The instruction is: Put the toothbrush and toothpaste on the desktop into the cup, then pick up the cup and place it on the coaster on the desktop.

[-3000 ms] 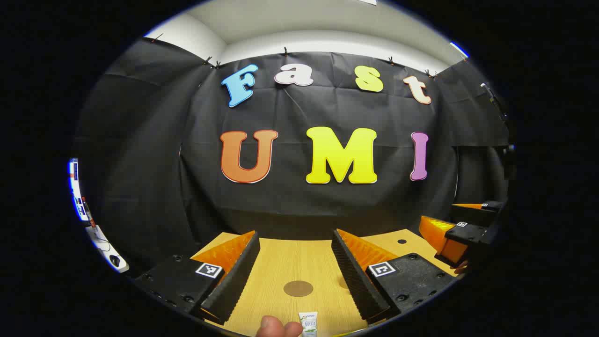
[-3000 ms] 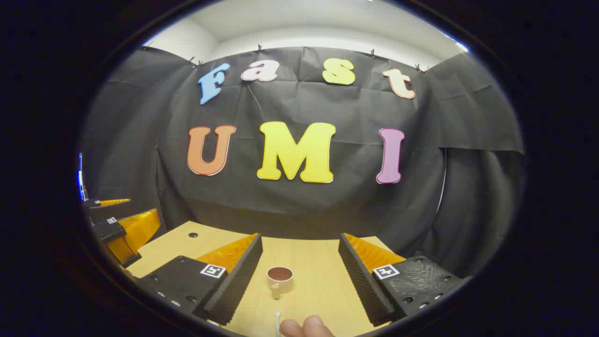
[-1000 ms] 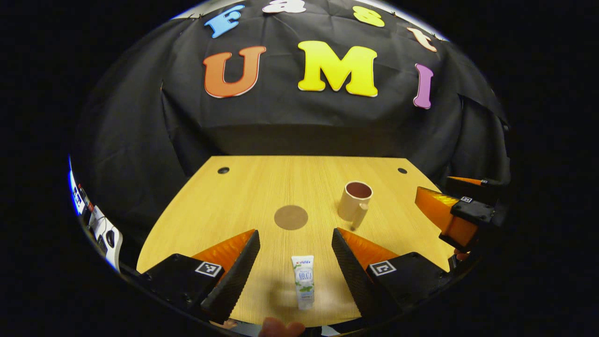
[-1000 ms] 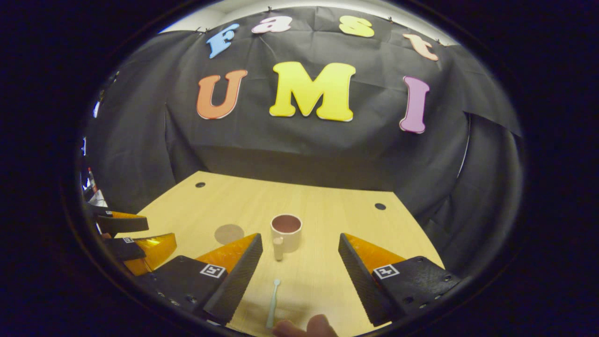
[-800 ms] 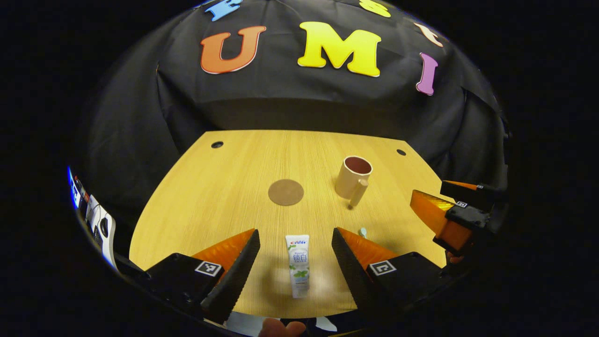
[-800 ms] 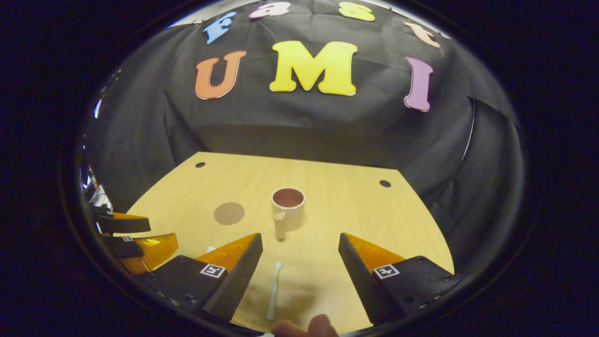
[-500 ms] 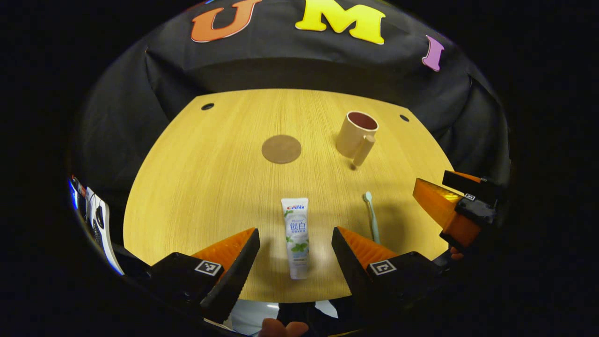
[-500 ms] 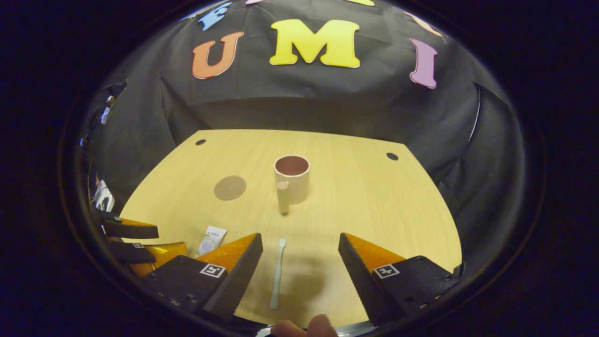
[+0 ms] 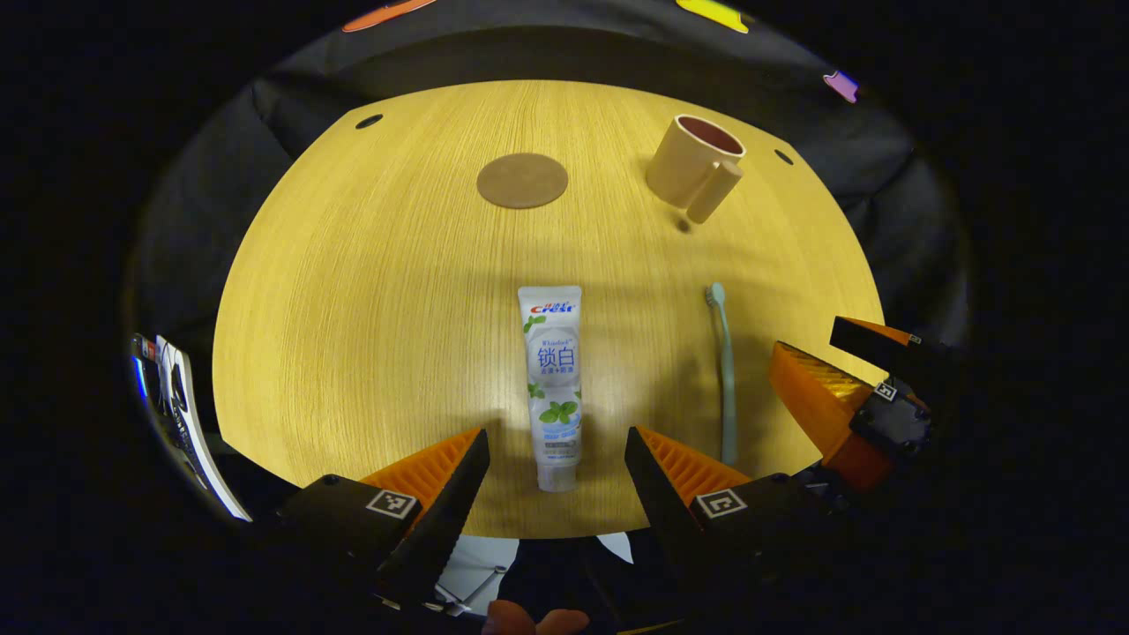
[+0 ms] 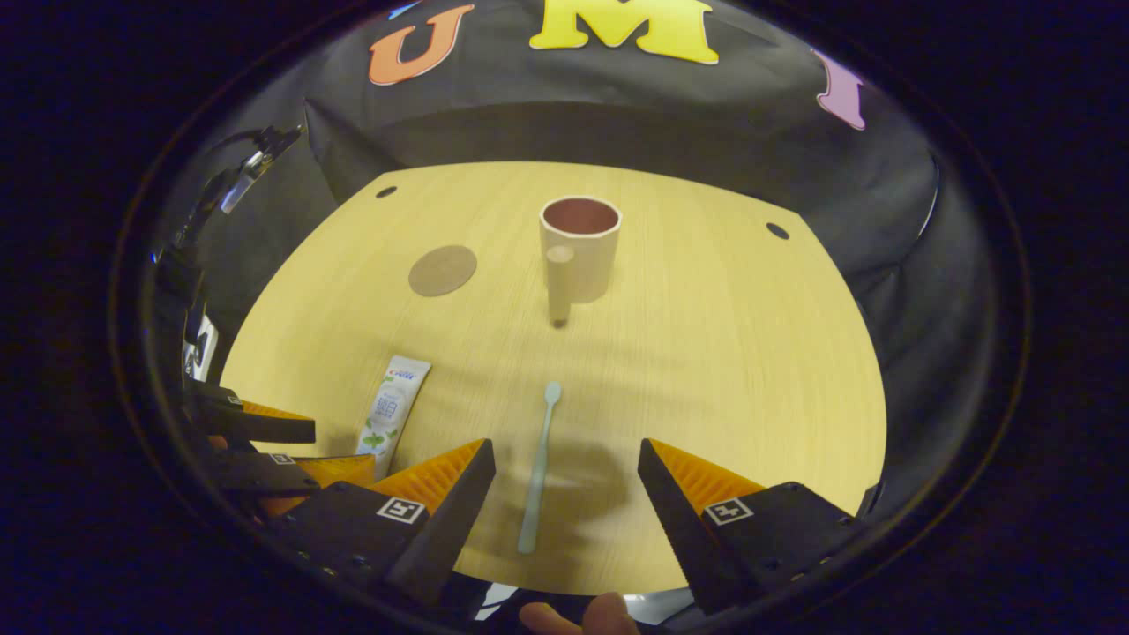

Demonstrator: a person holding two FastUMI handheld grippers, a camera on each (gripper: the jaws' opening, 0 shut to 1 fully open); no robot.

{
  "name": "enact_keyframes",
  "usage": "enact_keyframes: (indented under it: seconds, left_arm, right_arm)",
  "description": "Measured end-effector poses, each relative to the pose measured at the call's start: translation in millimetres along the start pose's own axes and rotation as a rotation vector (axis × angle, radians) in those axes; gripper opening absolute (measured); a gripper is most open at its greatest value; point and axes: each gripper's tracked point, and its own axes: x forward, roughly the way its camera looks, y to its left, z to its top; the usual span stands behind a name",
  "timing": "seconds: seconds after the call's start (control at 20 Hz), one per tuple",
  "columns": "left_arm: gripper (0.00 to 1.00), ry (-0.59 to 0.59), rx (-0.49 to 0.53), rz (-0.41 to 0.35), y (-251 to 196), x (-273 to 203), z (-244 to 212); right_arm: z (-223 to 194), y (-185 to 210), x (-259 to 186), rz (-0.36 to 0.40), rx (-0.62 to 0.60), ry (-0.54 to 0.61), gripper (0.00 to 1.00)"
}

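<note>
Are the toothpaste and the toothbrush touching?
Apart. The left gripper view shows bare desktop between the toothpaste and the toothbrush, lying side by side.

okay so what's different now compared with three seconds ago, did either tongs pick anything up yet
No pickup yet. Both tongs rose and tilted down toward the desk: the left tongs now hang open over the toothpaste, the right tongs open over the toothbrush. The toothpaste, toothbrush, cup and coaster appear to lie where they were on the desk.
</note>
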Motion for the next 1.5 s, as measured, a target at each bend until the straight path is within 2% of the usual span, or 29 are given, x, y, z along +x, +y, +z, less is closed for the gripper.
enact_keyframes:
  seconds: [0.35,0.65,1.15,1.25,1.35,1.5]
  left_arm:
    - [0.99,0.094,-0.05,0.011,-42,1,-7]
    - [0.98,0.141,-0.068,-0.004,-93,-9,13]
    - [0.99,0.19,-0.067,0.028,-182,-43,84]
    - [0.99,0.194,-0.064,0.03,-202,-52,103]
    - [0.96,0.202,-0.064,0.033,-224,-62,123]
    - [0.88,0.218,-0.063,0.034,-259,-78,159]
  right_arm:
    - [-46,10,24,0.015,0.078,0.269,0.98]
    - [-52,10,39,-0.01,0.116,0.343,0.96]
    - [-57,16,49,-0.026,0.118,0.42,0.94]
    - [-57,15,52,-0.033,0.122,0.425,0.89]
    - [-58,13,53,-0.045,0.126,0.433,0.78]
    - [-59,16,53,-0.048,0.139,0.446,0.65]
